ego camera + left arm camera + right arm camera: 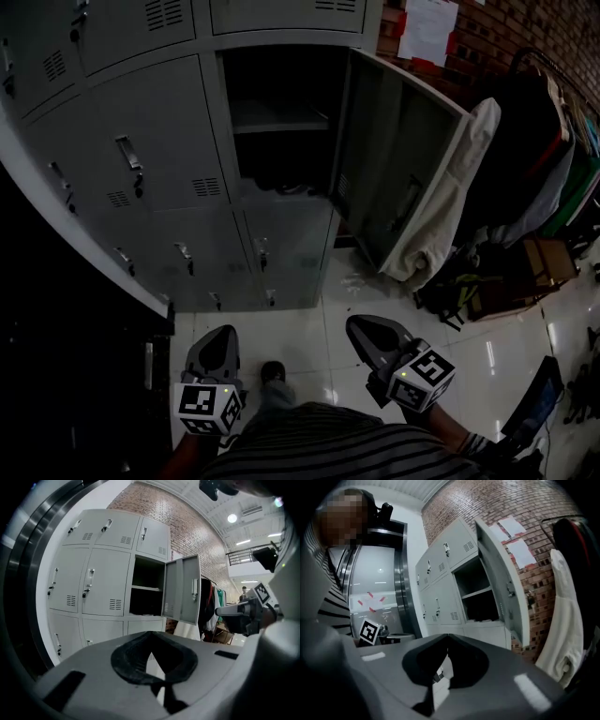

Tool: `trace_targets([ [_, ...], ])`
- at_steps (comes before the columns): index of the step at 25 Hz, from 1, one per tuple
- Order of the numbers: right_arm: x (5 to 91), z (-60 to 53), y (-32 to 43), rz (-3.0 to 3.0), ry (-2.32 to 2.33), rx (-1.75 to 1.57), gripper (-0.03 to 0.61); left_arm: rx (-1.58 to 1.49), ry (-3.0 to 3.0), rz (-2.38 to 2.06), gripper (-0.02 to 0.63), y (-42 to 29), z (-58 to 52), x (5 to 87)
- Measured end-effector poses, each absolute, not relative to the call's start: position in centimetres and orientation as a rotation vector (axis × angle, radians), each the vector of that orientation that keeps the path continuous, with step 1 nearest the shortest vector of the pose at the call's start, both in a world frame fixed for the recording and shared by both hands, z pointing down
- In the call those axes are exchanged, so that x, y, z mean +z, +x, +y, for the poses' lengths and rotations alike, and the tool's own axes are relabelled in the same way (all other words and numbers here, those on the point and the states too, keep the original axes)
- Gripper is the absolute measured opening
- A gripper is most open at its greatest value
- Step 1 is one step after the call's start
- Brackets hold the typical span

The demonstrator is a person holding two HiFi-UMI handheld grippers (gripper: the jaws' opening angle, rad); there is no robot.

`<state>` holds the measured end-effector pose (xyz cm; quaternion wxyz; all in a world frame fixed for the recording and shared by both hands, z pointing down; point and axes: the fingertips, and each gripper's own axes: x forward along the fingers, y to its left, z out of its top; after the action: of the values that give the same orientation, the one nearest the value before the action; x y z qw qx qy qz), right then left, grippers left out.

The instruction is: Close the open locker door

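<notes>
While locker door [398, 155] gapes, right tongs [358, 328] closed.

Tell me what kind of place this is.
Probably a locker or changing area in a workplace. A bank of grey metal lockers, one with its door swung open, stands against a brick wall, and clothes hang beside it.

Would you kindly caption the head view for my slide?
Left gripper and right gripper, both shut, short of the open locker door.
</notes>
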<state>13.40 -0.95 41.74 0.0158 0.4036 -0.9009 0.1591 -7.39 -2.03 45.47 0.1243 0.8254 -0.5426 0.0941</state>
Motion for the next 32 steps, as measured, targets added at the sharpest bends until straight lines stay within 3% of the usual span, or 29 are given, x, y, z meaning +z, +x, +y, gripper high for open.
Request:
trace_targets([
  [5, 38.6, -5.8, 9.7, -2.861, 1.236, 0.381, 0.116, 0.256, 2.503, -1.502, 0.003, -8.7, -8.3, 44.9],
  [8, 37.1, -8.9, 9.3, -2.855, 1.320, 0.344, 0.114, 0.229, 2.541, -1.445, 0.003, -9.4, -12.3, 44.2],
  [11, 36.1, -11.0, 10.2, -2.821, 1.442, 0.306, 0.002, 0.234, 2.604, -1.359, 0.003, -9.1, -15.6, 43.8],
  [17, 32.7, -10.1, 16.2, -2.761, 1.661, 0.163, 0.003, 0.215, 2.690, -1.230, 0.003, -5.9, -19.1, 43.0],
  [23, 30.9, -9.9, 26.7, -2.666, 1.845, 0.068, 0.127, 0.200, 2.743, -1.156, 0.003, -2.2, -19.4, 42.2],
  [32, 31.4, -13.6, 26.0, -2.740, 1.667, 0.027, 0.143, 0.232, 2.754, -1.190, 0.004, -0.9, -18.9, 41.8],
])
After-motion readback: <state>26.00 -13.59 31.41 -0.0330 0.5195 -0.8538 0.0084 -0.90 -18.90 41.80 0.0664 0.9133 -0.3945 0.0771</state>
